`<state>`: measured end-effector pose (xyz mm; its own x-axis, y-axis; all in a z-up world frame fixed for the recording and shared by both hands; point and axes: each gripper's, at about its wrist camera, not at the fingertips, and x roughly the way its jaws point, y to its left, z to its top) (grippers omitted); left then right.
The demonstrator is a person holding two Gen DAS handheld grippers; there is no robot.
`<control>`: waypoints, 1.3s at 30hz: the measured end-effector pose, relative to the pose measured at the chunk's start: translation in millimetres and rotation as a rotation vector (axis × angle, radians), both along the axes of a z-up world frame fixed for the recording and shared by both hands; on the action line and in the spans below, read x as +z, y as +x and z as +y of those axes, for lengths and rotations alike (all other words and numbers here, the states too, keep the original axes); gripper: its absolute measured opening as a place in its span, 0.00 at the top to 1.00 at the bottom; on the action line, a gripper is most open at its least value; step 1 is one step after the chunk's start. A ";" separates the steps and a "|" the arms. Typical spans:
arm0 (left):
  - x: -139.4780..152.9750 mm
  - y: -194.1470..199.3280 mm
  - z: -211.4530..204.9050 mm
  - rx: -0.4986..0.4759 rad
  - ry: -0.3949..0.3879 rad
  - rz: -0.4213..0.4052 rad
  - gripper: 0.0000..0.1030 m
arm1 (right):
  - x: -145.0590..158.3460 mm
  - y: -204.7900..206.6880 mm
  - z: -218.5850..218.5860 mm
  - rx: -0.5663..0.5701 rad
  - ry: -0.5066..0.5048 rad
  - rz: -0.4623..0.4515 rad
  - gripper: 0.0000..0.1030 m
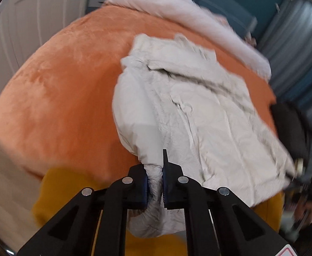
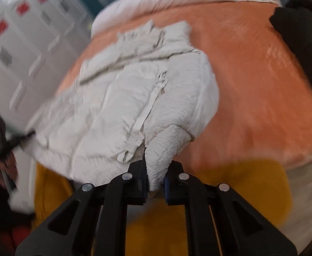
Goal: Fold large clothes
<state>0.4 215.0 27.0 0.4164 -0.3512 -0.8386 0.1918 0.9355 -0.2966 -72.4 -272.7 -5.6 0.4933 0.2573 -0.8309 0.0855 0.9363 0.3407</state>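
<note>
The left gripper (image 1: pixel 156 181) sits at six o'clock in the left wrist view, its jaws nearly closed and pinching a bunched cuff or corner of the pale grey jacket (image 1: pixel 190 106) between blue pads (image 1: pixel 145 188). From that pinch the jacket runs up toward twelve and two o'clock, lying crumpled on the orange blanket (image 1: pixel 66 89) that covers the bed. A mustard-yellow cloth (image 1: pixel 55 192) shows under the blanket's near edge at seven o'clock. A white pillow or sheet (image 1: pixel 177 10) lies along the far side at one o'clock. At four o'clock, blurred, the other gripper meets the jacket's near right corner.

In the right wrist view the right gripper (image 2: pixel 156 183) is also at six o'clock, jaws drawn close together and gripping a wrinkled end of the jacket (image 2: pixel 117 98), likely a sleeve, between its pads. The jacket spreads toward eleven o'clock, its zipper (image 2: pixel 149 104) running near the centre. The blanket (image 2: pixel 252 89) fills the two to four o'clock side, with a black object (image 2: pixel 301 38), too blurred to name, at two o'clock. The yellow cloth (image 2: pixel 252 183) is at five o'clock. At nine o'clock, blurred, the left gripper (image 2: pixel 31 134) holds the jacket's far corner.
</note>
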 end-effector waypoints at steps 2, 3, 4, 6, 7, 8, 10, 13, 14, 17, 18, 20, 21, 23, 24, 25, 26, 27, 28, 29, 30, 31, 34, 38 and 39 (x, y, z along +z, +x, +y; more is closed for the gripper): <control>8.0 -37.8 2.1 -0.066 0.039 0.059 0.93 | 8.1 -26.3 7.2 0.063 -0.031 0.059 0.91; 12.7 -51.6 3.2 -0.085 0.048 0.080 0.93 | 12.7 -41.7 10.9 0.090 -0.035 0.085 0.91; 18.5 -63.3 6.9 -0.088 0.043 0.087 0.93 | 18.9 -58.8 15.3 0.116 -0.033 0.109 0.91; 39.5 -86.4 11.6 -0.049 0.003 0.076 0.93 | 25.1 -80.2 19.5 0.129 -0.019 0.122 0.91; 47.6 -91.1 12.5 -0.030 -0.017 0.055 0.93 | 29.8 -88.1 19.8 0.131 -0.014 0.112 0.91; 62.2 -93.5 11.2 -0.002 -0.055 0.003 0.93 | 39.4 -90.0 20.0 0.124 -0.015 0.081 0.91; 76.0 -87.5 2.5 0.020 -0.082 -0.057 0.93 | 57.0 -82.4 13.1 0.083 -0.006 0.000 0.91; 89.6 -58.5 -4.4 0.064 -0.110 -0.151 0.93 | 82.4 -54.5 -7.2 0.006 0.037 -0.154 0.91; 91.7 -40.9 -5.2 0.097 -0.120 -0.192 0.93 | 90.4 -38.6 -11.6 -0.017 0.044 -0.212 0.91; 90.0 0.1 -4.1 0.184 -0.147 -0.252 0.91 | 96.3 6.2 -28.5 -0.087 0.097 -0.327 0.90; 86.8 15.9 -2.7 0.215 -0.169 -0.259 0.90 | 95.2 20.4 -34.1 -0.118 0.117 -0.354 0.90; 79.6 45.8 -4.4 0.258 -0.190 -0.283 0.89 | 86.8 53.6 -46.9 -0.176 0.166 -0.399 0.90; 75.9 62.2 -8.6 0.266 -0.179 -0.292 0.89 | 82.9 68.6 -47.8 -0.194 0.168 -0.410 0.90; 69.3 91.6 -21.5 0.271 -0.133 -0.313 0.88 | 75.0 104.5 -48.7 -0.221 0.144 -0.424 0.90; 65.2 104.0 -25.8 0.278 -0.110 -0.321 0.88 | 71.5 118.2 -48.9 -0.228 0.137 -0.428 0.90; 58.1 121.1 -30.0 0.282 -0.099 -0.316 0.87 | 66.5 129.4 -48.3 -0.240 0.133 -0.430 0.90; 53.3 134.6 -30.5 0.286 -0.092 -0.309 0.85 | 59.2 148.0 -48.7 -0.261 0.129 -0.427 0.89; 45.8 148.2 -32.2 0.301 -0.086 -0.295 0.83 | 54.2 161.0 -51.2 -0.274 0.128 -0.420 0.89; 37.0 162.8 -33.7 0.309 -0.086 -0.278 0.83 | 47.9 171.8 -54.3 -0.288 0.122 -0.412 0.89; 29.4 175.3 -34.3 0.311 -0.082 -0.262 0.83 | 42.6 179.7 -54.5 -0.297 0.115 -0.403 0.89; 21.1 185.6 -35.0 0.315 -0.075 -0.246 0.82 | 34.2 192.2 -55.7 -0.306 0.109 -0.389 0.89; 13.0 196.3 -36.0 0.315 -0.069 -0.230 0.82 | 25.9 203.3 -57.3 -0.314 0.106 -0.375 0.88; -16.3 224.7 -39.7 0.305 -0.049 -0.168 0.82 | 3.4 220.9 -56.2 -0.330 0.101 -0.338 0.87; -52.1 252.7 -35.5 0.309 -0.068 -0.073 0.78 | -26.3 242.1 -62.2 -0.348 0.131 -0.293 0.84; -55.8 255.1 -35.4 0.308 -0.078 -0.062 0.78 | -30.7 243.4 -65.6 -0.354 0.152 -0.290 0.83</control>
